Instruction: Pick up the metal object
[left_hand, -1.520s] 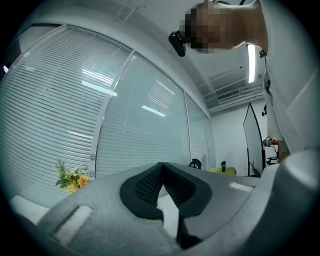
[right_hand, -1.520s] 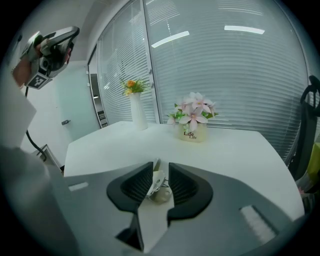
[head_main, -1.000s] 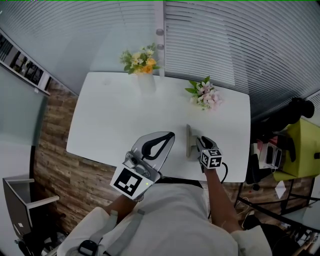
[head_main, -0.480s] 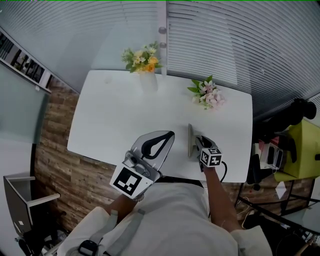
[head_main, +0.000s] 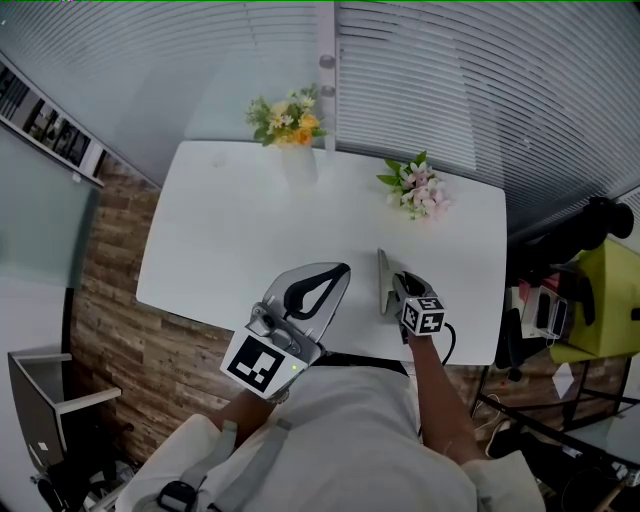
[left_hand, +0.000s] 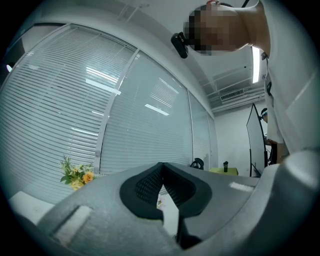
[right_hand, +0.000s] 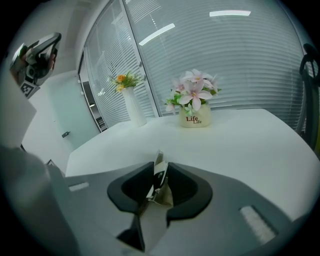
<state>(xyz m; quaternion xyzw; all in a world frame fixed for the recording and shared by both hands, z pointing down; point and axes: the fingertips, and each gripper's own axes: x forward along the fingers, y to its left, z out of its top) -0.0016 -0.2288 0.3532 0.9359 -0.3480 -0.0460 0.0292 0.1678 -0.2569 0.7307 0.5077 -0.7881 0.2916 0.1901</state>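
The white worktop (head_main: 220, 230) takes up most of the room in front of the person, bare but for a tall vase of yellow flowers (head_main: 290, 130) at the far edge and a small pot of pink flowers (head_main: 418, 190) to its right. The left gripper (head_main: 340, 272) hangs above the near edge, its fingers drawn together on nothing. The right gripper (right_hand: 158, 172) is down at the worktop near the front right. Its fingers are closing with the metal object (head_main: 382, 275) between them, a thin plate standing on its edge. I would not call the grip firm yet. The risk, to my eye, is that the plate is thin and balanced upright close to the worktop's edge. If one finger reaches it first it could tip flat or skid toward the drop. A catch only near its top edge might let it twist out on the lift. Compared with a second ago almost nothing has shifted: the plate, both grippers and the flowers sit where they were, and only the right fingers have narrowed.
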